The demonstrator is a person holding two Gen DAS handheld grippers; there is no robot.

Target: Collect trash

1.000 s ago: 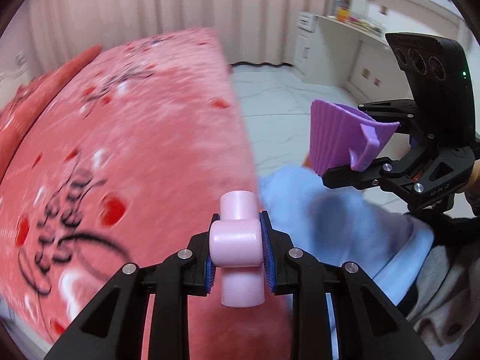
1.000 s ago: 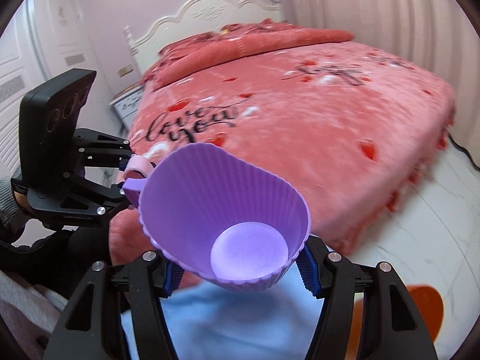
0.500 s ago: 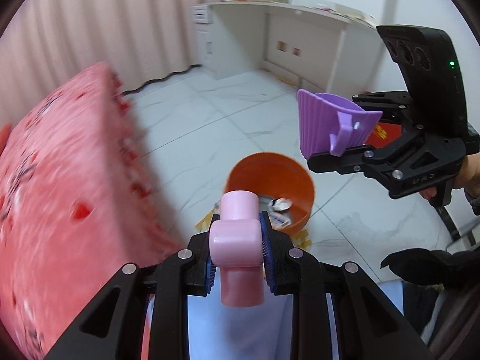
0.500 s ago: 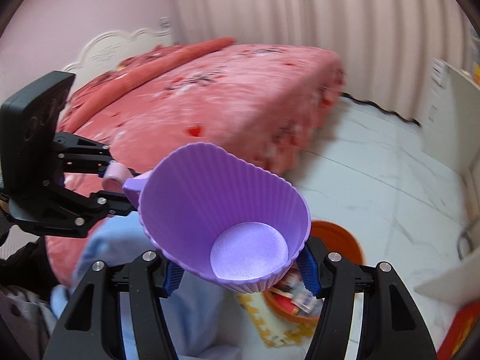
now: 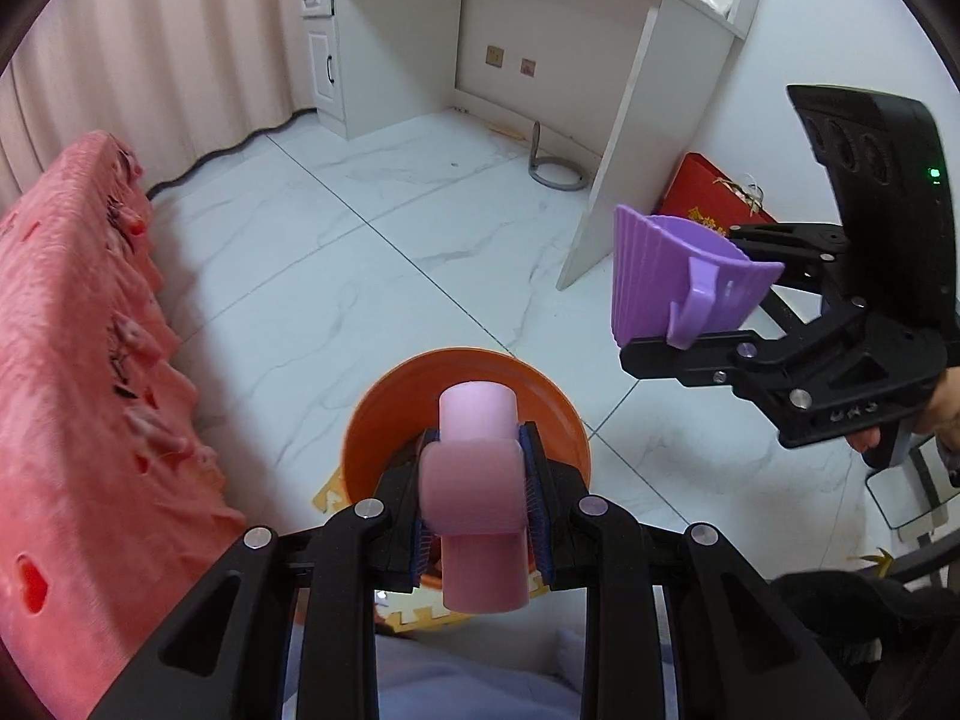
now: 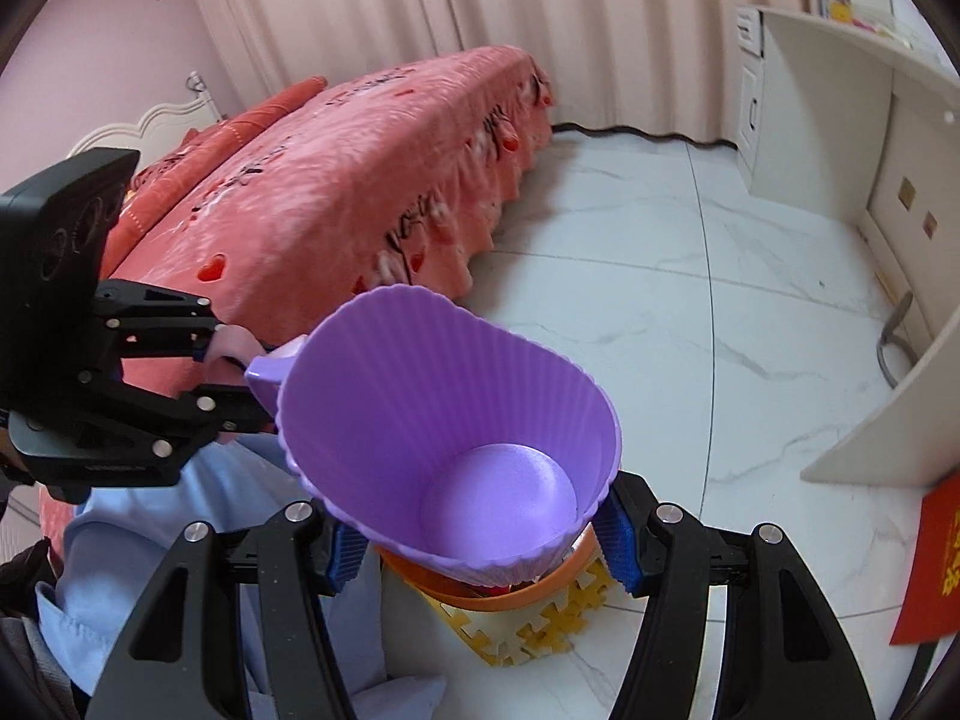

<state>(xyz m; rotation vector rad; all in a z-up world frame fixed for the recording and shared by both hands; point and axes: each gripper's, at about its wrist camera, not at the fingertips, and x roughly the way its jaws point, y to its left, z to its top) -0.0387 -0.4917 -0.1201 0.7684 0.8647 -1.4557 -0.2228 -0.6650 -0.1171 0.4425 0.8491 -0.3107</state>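
My left gripper [image 5: 477, 495] is shut on a pale pink plastic pipe fitting [image 5: 477, 474], held above the orange trash bucket [image 5: 384, 414] on the floor. My right gripper [image 6: 474, 531] is shut on a ribbed purple silicone cup [image 6: 444, 420], held above the same orange bucket [image 6: 540, 591], which the cup mostly hides. In the left wrist view the right gripper [image 5: 708, 342] holds the purple cup [image 5: 666, 276] to the right of the bucket and higher. In the right wrist view the left gripper [image 6: 210, 360] is at the left.
A bed with a pink spread [image 5: 72, 396] stands left of the bucket. A white desk [image 5: 540, 48] stands against the far wall, with a red bag [image 5: 708, 192] beside it. Yellow foam mat pieces [image 6: 540, 630] lie under the bucket. The floor is white marble tile.
Both grippers have swung away from the bed toward the floor, still holding their objects. The orange bucket has come closer and now lies right below them.
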